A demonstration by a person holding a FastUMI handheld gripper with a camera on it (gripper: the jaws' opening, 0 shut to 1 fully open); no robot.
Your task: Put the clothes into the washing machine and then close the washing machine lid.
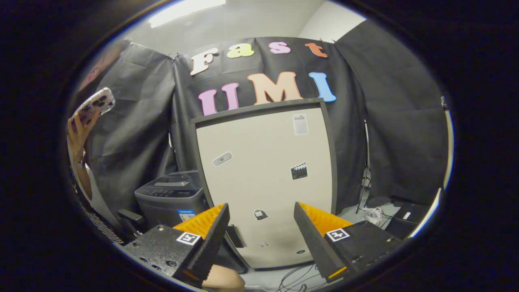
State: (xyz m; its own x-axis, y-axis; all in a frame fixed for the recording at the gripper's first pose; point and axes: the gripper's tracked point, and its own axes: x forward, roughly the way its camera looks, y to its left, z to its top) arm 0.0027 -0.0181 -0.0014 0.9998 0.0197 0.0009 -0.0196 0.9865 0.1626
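Black cloth walls back my view. Lower left, the grey washing machine (172, 198) stands upright, lid down, beside a tall beige panel (265, 182). My hand-held gripper (261, 237) hangs spread and empty, fingers framing the panel. Upper left, a hand (79, 132) lifts a phone (96, 104).
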